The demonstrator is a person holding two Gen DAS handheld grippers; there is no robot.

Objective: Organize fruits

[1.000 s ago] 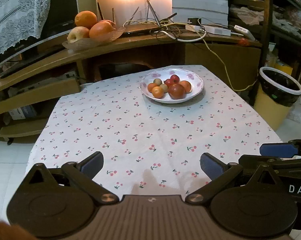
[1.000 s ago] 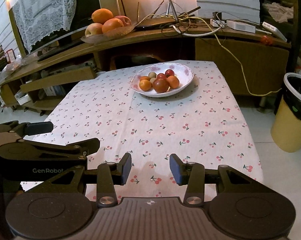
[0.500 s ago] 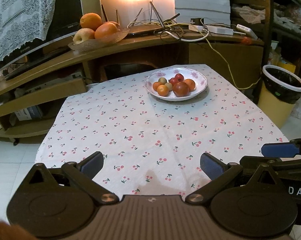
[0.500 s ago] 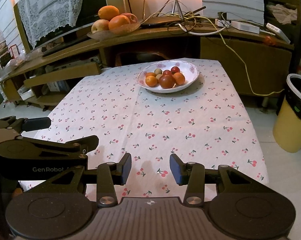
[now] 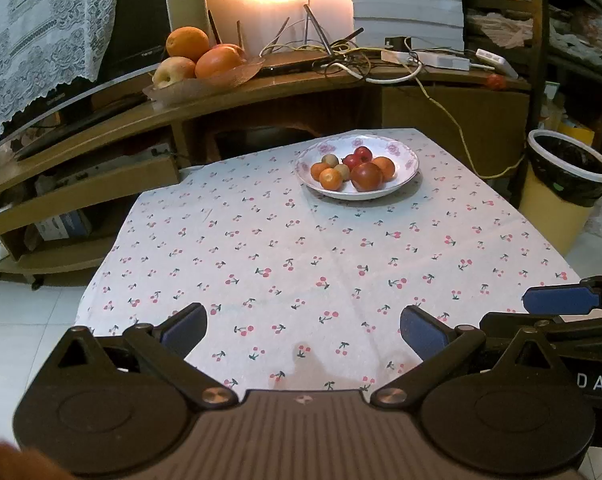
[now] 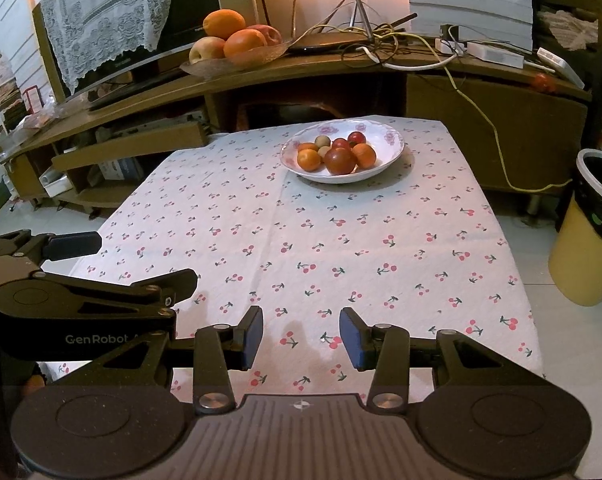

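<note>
A white flowered plate [image 5: 405, 156] [image 6: 389, 141] stands at the far end of the cherry-print tablecloth [image 5: 301, 256] [image 6: 321, 240]. It holds several small fruits: orange ones [image 5: 331, 179] [image 6: 309, 159], dark red ones [image 5: 366, 176] [image 6: 339, 160] and small pale ones. My left gripper [image 5: 303, 330] is wide open and empty over the near table edge. My right gripper [image 6: 301, 338] is open and empty beside it, also at the near edge. Each gripper shows at the side of the other's view.
A wooden shelf unit behind the table carries a glass dish [image 5: 205, 80] [image 6: 237, 62] of oranges and apples, tangled cables [image 5: 357, 60] and a small red fruit [image 5: 496, 81]. A yellow bin [image 5: 561, 184] [image 6: 589, 240] with a black liner stands right of the table.
Both grippers have drawn back and up from the table, so the plate looks farther away. Their jaws have kept the same opening.
</note>
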